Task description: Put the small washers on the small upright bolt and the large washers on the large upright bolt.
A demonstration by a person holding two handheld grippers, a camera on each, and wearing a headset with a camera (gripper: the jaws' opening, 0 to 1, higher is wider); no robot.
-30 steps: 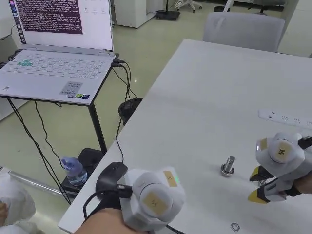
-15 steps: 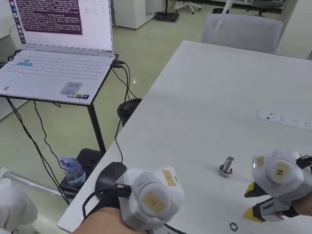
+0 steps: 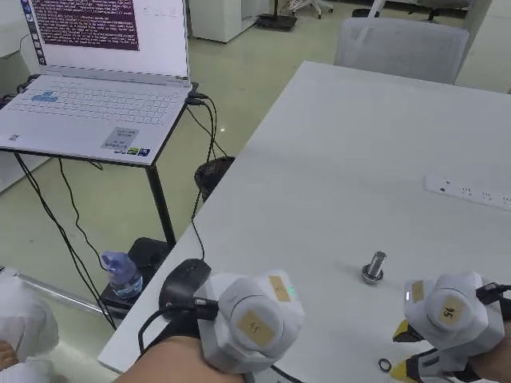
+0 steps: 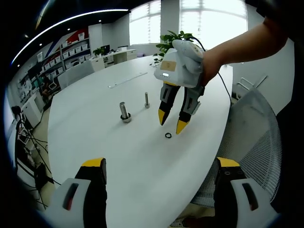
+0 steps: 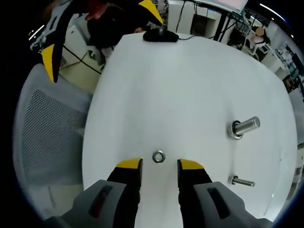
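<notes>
R gripper (image 4: 171, 124) over washer (image 5: 158, 156), jaws apart

Open laptop (image 3: 88, 104) on a stand off to the left, water bottle (image 3: 120, 275) down below it, gray chair (image 3: 399, 48) at the counter's (image 3: 343, 159) far end, power strip (image 3: 467, 191) on the right.

The counter (image 3: 335, 159) is matt white and smooth; the large bolt (image 5: 244, 127) and the washer (image 5: 158, 156) are shiny metal.
</notes>
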